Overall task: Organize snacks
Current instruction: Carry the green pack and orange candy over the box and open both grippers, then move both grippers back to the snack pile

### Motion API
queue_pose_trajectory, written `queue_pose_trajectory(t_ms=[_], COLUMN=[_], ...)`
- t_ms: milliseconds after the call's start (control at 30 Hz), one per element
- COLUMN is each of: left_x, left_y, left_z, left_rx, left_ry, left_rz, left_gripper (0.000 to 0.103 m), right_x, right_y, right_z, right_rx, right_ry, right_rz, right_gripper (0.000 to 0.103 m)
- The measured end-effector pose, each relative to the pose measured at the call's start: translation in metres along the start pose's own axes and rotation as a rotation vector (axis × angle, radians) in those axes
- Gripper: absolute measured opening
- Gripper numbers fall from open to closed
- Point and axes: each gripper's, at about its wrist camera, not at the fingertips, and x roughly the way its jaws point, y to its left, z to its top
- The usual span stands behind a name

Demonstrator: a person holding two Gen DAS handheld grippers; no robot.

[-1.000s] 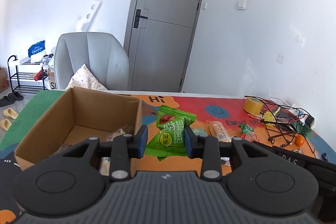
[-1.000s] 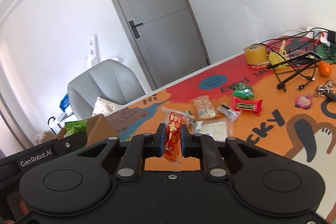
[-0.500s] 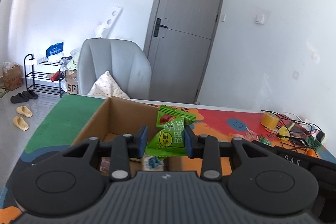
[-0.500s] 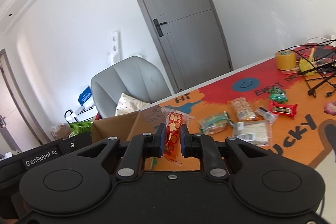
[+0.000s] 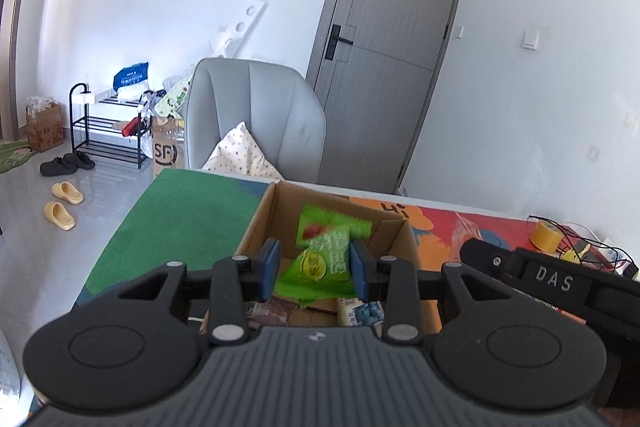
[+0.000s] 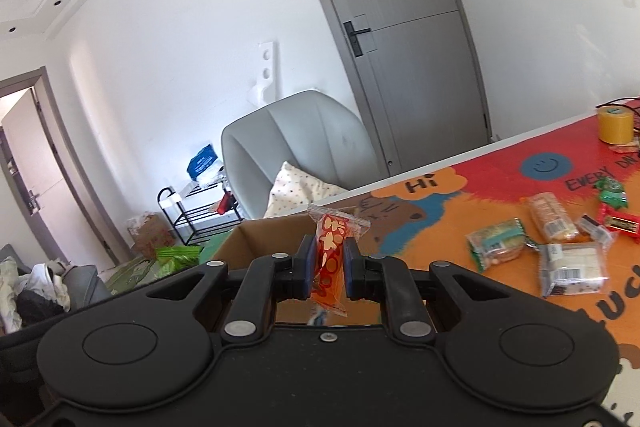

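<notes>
- Left tongs (image 5: pixel 314 269): over the open cardboard box (image 5: pixel 256 227), pointing down into it. A green snack packet (image 5: pixel 326 259) sits between the two blue pads, blurred. The jaws are opening; the packet looks tilted, and the left pad stands clear of it.
- Box contents, left wrist view: a few other wrapped snacks lie on the box floor under the tongs, among them a blue-and-white packet (image 5: pixel 362 311). Labels too blurred to read.
- Right tongs (image 6: pixel 326 267): closed tight on a slim red-orange packet (image 6: pixel 330 259) with a clear top edge, held upright. It hangs at the near right edge of the box (image 6: pixel 260 231).
- Right tongs also show in the left wrist view as a black body marked "DAS" (image 5: pixel 554 283), just right of the box.
- Worktop (image 6: pixel 440 223): covered by a bright orange, red and green mat. The box stands on its left part.
- Loose snacks on the worktop, right of the box: a green-edged cracker pack (image 6: pixel 496 243), a clear pack (image 6: pixel 570 267), a tan pack (image 6: pixel 550 217), a red bar (image 6: pixel 618 223), and a small green packet (image 6: pixel 612 191).
- Far right: a yellow tape roll (image 6: pixel 616 125).
- Beyond the worktop: a grey chair (image 5: pixel 256 115) with a spotted cushion (image 5: pixel 240 157), and a grey door (image 5: pixel 392 67).
</notes>
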Motion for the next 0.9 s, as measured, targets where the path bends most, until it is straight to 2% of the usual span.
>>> queue_pose_trajectory(t_ms=[333, 433, 533, 600, 667, 900], left_x=[0.0, -0.002, -0.004, -0.007, -0.008, -0.007], left_y=[0.032, 0.038, 0.04, 0.039, 0.036, 0.018], left_z=[0.003, 0.005, 0.007, 0.007, 0.008, 0.004], left_rx=[-0.063, -0.082, -0.088, -0.088, -0.087, -0.068], left_ry=[-0.001, -0.006, -0.014, -0.022, -0.029, -0.016], left_rz=[0.068, 0.089, 0.101, 0.106, 0.104, 0.101], left_gripper=[0.043, 0.047, 0.06, 0.073, 0.077, 0.087], right_x=[0.024, 0.031, 0.032, 0.03, 0.026, 0.007], right_y=[0.022, 0.028, 0.031, 0.03, 0.026, 0.002], right_z=[-0.006, -0.004, -0.004, -0.003, -0.002, -0.001], right_rx=[-0.023, -0.022, -0.012, -0.017, -0.003, 0.028], right_ry=[0.064, 0.087, 0.101, 0.097, 0.096, 0.072], right_rz=[0.047, 0.076, 0.103, 0.097, 0.086, 0.031], right_gripper=[0.016, 0.017, 0.02, 0.021, 0.021, 0.036])
